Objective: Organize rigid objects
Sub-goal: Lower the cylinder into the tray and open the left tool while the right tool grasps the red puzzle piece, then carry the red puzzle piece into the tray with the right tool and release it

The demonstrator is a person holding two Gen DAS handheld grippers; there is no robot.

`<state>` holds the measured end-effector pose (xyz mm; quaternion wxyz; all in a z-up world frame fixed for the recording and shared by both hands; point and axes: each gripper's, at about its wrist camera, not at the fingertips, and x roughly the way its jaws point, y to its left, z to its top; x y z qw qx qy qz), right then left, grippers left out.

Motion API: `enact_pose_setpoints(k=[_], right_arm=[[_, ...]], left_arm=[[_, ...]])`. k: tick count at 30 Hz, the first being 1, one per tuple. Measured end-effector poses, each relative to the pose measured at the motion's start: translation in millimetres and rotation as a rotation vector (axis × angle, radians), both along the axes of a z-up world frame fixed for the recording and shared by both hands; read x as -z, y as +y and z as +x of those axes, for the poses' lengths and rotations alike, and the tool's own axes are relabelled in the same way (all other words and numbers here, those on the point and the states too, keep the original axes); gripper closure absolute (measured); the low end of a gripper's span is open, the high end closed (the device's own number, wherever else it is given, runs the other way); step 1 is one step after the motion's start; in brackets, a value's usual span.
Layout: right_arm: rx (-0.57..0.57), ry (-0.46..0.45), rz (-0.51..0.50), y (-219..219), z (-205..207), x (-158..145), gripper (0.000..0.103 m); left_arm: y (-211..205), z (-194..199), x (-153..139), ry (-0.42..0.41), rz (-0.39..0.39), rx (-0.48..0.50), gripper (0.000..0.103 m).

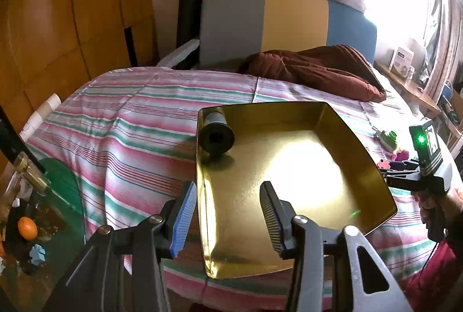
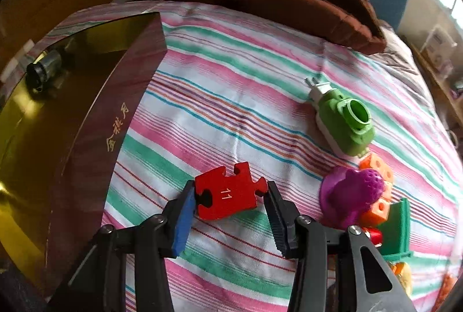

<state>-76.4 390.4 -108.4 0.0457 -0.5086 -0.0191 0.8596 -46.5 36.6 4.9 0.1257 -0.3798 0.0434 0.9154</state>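
Observation:
A gold-lined box (image 1: pixel 358 144) with maroon outer walls lies on the striped bed; it also shows in the right wrist view (image 2: pixel 95 138). A dark spool (image 1: pixel 216 136) lies in its far left corner, also seen in the right wrist view (image 2: pixel 43 71). My left gripper (image 1: pixel 228 213) is open, its jaws astride the box's near left wall. My right gripper (image 2: pixel 230 196) is shut on a red puzzle piece (image 2: pixel 228 192) marked 11, just above the sheet beside the box. The right gripper (image 1: pixel 405 179) also shows in the left wrist view, right of the box.
A green and white toy (image 2: pixel 341 121), a purple toy (image 2: pixel 350 193), orange blocks (image 2: pixel 379 190) and a green piece (image 2: pixel 399 228) lie on the bed at right. A brown blanket (image 2: pixel 289 2) lies at the head. A glass table (image 1: pixel 58 196) with an orange (image 1: pixel 27 228) stands left.

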Motion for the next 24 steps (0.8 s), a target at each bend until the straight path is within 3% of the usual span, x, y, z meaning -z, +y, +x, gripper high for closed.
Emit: enact_pose_setpoints(k=[4,9,14,18,24], right_arm=[[0.057,0.049,0.015,1,7,-18,0.056],[0.077,0.164,0.023,-13,14,-62,0.056],[-0.044,0.239,-0.059,-62,6,-104,0.056],[-0.191,0.202,-0.123,-122,-13,-104,0.056],[-0.341,0.081,-0.189,-221,-51,-73,0.056]], left_arm=[[-5,2,2,-0.004,0.009,0.000,0.057],[-19,2,6,0.000,0.010,-0.038,0.057],[-41,4,9,-0.006,0.023,-0.091,0.057],[-60,4,12,-0.013,0.032,-0.129,0.057],[-81,4,16,-0.024,0.050,-0.177,0.057]])
